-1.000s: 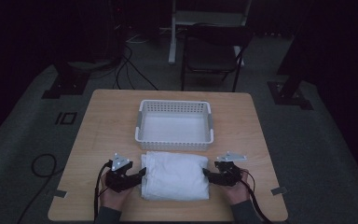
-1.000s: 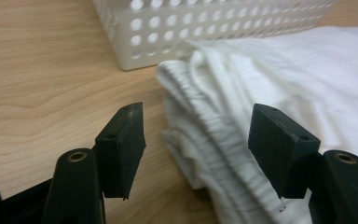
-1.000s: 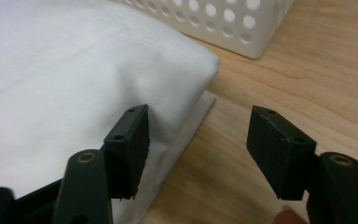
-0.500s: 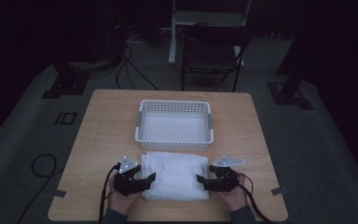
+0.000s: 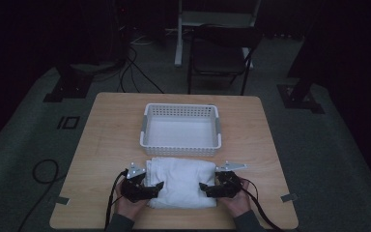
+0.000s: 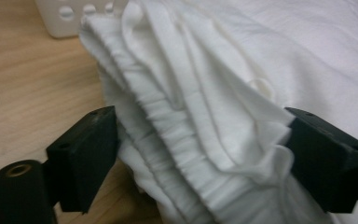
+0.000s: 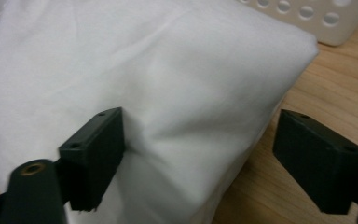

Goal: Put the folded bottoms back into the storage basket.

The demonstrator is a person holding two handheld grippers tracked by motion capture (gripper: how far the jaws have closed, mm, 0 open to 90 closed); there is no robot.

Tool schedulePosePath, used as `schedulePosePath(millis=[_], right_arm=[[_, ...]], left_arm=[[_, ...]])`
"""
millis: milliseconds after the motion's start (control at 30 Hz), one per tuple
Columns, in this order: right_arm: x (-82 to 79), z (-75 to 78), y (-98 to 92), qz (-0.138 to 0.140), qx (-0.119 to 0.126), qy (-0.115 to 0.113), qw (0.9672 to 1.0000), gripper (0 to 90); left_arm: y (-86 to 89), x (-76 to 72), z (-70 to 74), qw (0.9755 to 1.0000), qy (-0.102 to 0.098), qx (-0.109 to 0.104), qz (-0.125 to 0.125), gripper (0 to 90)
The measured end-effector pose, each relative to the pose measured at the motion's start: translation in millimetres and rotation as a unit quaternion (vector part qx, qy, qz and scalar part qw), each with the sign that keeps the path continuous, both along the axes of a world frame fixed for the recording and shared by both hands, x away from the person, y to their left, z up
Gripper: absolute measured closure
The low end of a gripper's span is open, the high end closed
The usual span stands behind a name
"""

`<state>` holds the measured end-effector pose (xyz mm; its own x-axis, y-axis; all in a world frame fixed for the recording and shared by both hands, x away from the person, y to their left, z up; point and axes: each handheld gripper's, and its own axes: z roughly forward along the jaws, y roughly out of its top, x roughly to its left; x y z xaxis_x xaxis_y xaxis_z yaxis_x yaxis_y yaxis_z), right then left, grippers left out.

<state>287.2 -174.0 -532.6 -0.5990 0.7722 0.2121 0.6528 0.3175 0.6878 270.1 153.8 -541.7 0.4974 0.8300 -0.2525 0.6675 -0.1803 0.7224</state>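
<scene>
A folded white cloth (image 5: 181,176) lies on the wooden table (image 5: 106,130) near its front edge, just in front of a white perforated basket (image 5: 145,130). My left gripper (image 5: 157,186) is at the cloth's left side. Its jaws have just been opening, and the stacked folded edges of the cloth (image 6: 205,107) lie loosely between them (image 6: 200,154). My right gripper (image 5: 204,186) is at the cloth's right side, and its jaws have also just been opening. One of its jaws rests against the cloth's corner (image 7: 177,93) and the other stands clear over bare wood (image 7: 209,149).
The basket (image 7: 307,18) is empty and almost touches the cloth's far edge. Bare tabletop lies to the left and right of the cloth. A dark chair (image 5: 220,53) and cables (image 5: 135,72) are on the floor beyond the table.
Both hands have come nearer to the person and inward, so the grippers now point into the cloth's two sides. The cloth and basket have stayed in place.
</scene>
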Motion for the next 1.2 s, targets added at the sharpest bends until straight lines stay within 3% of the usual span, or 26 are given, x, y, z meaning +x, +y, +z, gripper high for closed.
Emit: schedulePosePath(millis=[100,167,300,500,633,800,1000,1100,1200], right_arm=[[4.5,-4.2,-0.6,0.0,0.005,0.012,0.9999,12.4],[7.5,-7.7,-0.4,0.001,0.009,0.019,0.9998,10.8],[13.4,-14.0,-1.3,0.0,0.025,0.041,0.9988,10.1],[16.1,-15.2,-1.7,0.007,0.032,0.044,0.9985,10.6],[18.2,-15.7,-1.5,0.012,0.045,0.046,0.9979,15.4],[20.5,-16.6,-2.3,0.029,0.072,0.063,0.995,28.8],[24.2,-17.5,-4.5,0.041,0.095,0.086,0.9909,43.0],[21.3,-13.6,-3.5,0.044,0.094,0.069,0.9922,57.0],[16.3,-9.5,0.9,0.045,0.077,0.045,0.995,62.4]], left_arm=[[1.2,7.9,-6.8,0.9997,0.022,-0.008,-0.003,2.7],[4.5,12.6,-10.9,0.9986,0.041,-0.032,-0.009,1.4],[4.0,13.4,-10.9,0.9987,0.04,-0.027,-0.015,1.2],[2.3,15.4,-10.8,0.9983,0.04,-0.031,-0.028,3.0],[2.1,15.9,-10.4,0.9971,0.047,-0.045,-0.04,14.2],[3.1,17.4,-9.6,0.9951,0.059,-0.06,-0.052,23.5],[1.1,15.9,-6.2,0.9947,0.051,-0.058,-0.068,37.9],[-1.0,13.7,-3.8,0.9954,0.041,-0.05,-0.07,44.2],[-4.1,9.8,-1.1,0.9968,0.022,-0.035,-0.068,49.2]])
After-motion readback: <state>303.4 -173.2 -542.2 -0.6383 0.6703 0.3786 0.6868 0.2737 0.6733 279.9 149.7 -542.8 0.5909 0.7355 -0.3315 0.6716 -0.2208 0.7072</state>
